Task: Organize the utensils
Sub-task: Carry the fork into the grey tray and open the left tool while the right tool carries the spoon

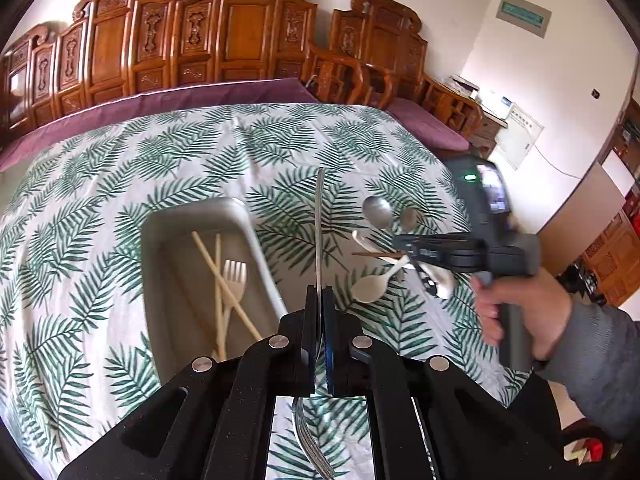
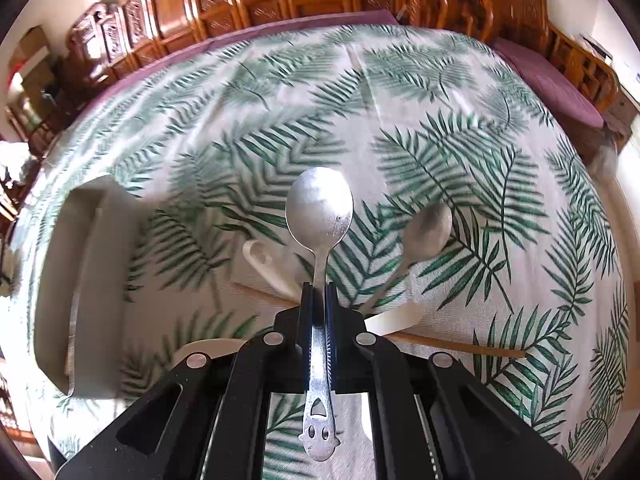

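Nearby, tray [image 1: 192,216] with chopsticks [image 1: 218,276], loose spoons [image 2: 424,232], leafy tablecloth [image 2: 480,160].

No text can be read. The green wall sign [image 1: 525,13] and the white panel [image 1: 520,136] by the corner carry lettering (too small and blurred to make out), as does the box [image 1: 498,103] on the side cabinet.

Two metal spoons [image 2: 319,208] [image 2: 426,230], two forks [image 1: 234,280] [image 1: 314,448], one tray [image 1: 160,248], two pale chopsticks [image 1: 218,276] [image 1: 208,256] inside.
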